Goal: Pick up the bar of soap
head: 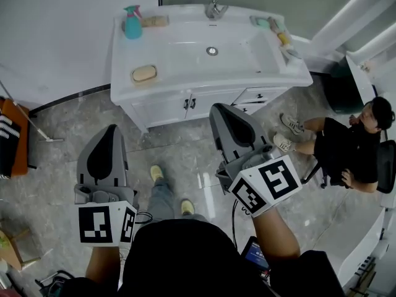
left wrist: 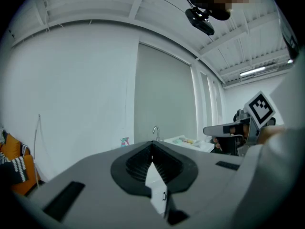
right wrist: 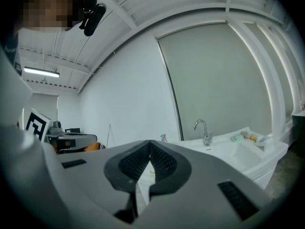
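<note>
A tan bar of soap lies in a small dish on the left rim of the white sink vanity, far ahead of both grippers. My left gripper hangs over the floor, short of the vanity's left front corner, and its jaws meet at the tips with nothing between them. To its right, my right gripper points at the cabinet front and is shut and empty. The soap does not show clearly in either gripper view.
A teal spray bottle stands at the vanity's back left. The faucet is at the back middle, with small toiletries at the right. A person sits on the floor at the right. An orange item stands at the left wall.
</note>
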`<state>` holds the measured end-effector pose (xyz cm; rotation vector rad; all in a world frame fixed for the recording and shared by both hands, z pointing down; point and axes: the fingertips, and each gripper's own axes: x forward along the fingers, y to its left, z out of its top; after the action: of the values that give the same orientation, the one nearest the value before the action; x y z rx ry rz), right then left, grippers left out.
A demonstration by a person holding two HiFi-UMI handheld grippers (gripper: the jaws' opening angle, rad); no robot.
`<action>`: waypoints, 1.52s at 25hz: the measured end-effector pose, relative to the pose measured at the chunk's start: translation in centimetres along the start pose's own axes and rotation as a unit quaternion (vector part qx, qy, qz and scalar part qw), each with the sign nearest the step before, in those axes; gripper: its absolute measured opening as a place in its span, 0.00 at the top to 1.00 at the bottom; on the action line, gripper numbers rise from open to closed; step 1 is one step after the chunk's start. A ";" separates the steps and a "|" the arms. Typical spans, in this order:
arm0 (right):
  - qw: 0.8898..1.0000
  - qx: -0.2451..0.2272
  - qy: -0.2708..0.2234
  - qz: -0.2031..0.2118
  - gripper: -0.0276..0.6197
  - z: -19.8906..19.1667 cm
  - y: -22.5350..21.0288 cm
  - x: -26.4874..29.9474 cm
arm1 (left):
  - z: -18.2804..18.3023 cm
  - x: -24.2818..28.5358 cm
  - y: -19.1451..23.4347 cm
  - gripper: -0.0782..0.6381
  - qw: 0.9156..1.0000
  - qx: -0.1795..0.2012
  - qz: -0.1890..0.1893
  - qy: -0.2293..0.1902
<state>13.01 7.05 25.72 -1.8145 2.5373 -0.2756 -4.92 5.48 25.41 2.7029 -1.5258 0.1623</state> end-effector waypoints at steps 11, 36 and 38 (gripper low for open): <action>1.000 -0.007 0.019 -0.002 0.95 1.0 -0.9 9.2 | 0.8 6.9 7.0 0.88 1.000 -0.011 0.001 0.005; 0.999 -0.008 0.044 -0.013 0.95 1.3 -4.0 19.8 | -0.2 16.1 12.8 0.88 0.999 -0.020 -0.014 0.025; 0.999 -0.013 0.044 -0.002 0.95 1.8 -5.0 20.9 | 0.2 17.6 12.7 0.88 0.999 -0.016 -0.014 0.024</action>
<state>11.01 -14.45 26.63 -1.8574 2.6058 -0.3311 -6.73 -16.07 26.86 2.6727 -1.4653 0.1988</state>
